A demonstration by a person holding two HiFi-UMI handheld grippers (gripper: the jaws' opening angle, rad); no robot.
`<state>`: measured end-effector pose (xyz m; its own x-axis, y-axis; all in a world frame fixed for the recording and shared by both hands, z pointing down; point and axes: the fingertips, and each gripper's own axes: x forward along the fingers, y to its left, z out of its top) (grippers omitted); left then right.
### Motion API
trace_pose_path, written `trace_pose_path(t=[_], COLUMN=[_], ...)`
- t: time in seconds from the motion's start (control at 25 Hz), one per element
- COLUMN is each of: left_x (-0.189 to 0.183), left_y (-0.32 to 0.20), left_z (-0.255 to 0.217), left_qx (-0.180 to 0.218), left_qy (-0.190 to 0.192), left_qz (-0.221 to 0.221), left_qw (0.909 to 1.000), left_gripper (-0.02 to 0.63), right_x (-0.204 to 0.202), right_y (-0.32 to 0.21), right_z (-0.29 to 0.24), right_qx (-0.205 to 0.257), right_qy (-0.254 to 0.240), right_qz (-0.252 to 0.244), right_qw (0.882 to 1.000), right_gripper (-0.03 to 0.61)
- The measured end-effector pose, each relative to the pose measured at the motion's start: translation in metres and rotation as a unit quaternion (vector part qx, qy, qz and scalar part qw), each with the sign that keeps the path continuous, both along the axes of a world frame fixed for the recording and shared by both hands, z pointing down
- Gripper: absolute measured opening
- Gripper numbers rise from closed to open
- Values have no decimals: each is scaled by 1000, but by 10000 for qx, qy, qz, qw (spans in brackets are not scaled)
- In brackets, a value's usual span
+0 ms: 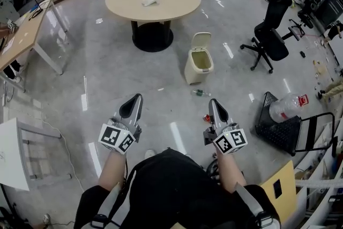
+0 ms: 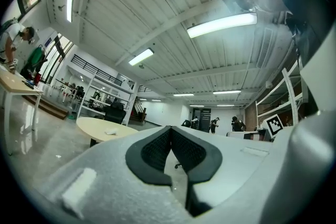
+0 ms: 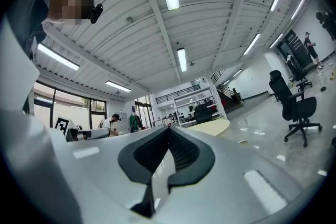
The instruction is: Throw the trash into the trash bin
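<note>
The cream trash bin (image 1: 198, 63) stands on the floor with its lid up, just beyond and between my two grippers. A crumpled white piece of trash (image 1: 150, 1) lies on the round beige table (image 1: 123, 5) farther back; it also shows as a white lump (image 2: 110, 132) in the left gripper view. A small bottle (image 1: 199, 93) lies on the floor near the bin, and a small red object (image 1: 206, 118) beside my right gripper. My left gripper (image 1: 138, 97) and right gripper (image 1: 212, 101) are held level, both shut with nothing between the jaws.
A black office chair (image 1: 270, 35) stands at the right. A black wire basket with a large plastic bottle (image 1: 286, 107) sits at the lower right. A wooden desk (image 1: 24, 35) runs along the left, with shelves at the back.
</note>
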<state>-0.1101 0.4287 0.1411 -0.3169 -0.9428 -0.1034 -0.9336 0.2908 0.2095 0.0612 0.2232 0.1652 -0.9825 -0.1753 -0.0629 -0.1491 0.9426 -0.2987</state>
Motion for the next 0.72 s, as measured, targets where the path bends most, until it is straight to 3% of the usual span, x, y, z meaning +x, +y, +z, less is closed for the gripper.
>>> trace_pose_path(t=[0.24,0.44,0.72], left_x=[-20,-48,-68], left_y=[29,53,39], left_z=[-8,-7,2], left_qx=[-27,-94,-219], left_qy=[-135,-114,-119], left_qz=[43,-36,46], left_qw=[9999,9999,9997], left_gripper=[3,3,3], right_x=[-39,-52,-48], right_y=[37,57,32], right_z=[-3,-8,9], right_qx=[82,116,16], right_qy=[36,4,164], right_qz=[-119,122,434], right_qw=[9999,9999,9989], right_gripper=[5,5,5])
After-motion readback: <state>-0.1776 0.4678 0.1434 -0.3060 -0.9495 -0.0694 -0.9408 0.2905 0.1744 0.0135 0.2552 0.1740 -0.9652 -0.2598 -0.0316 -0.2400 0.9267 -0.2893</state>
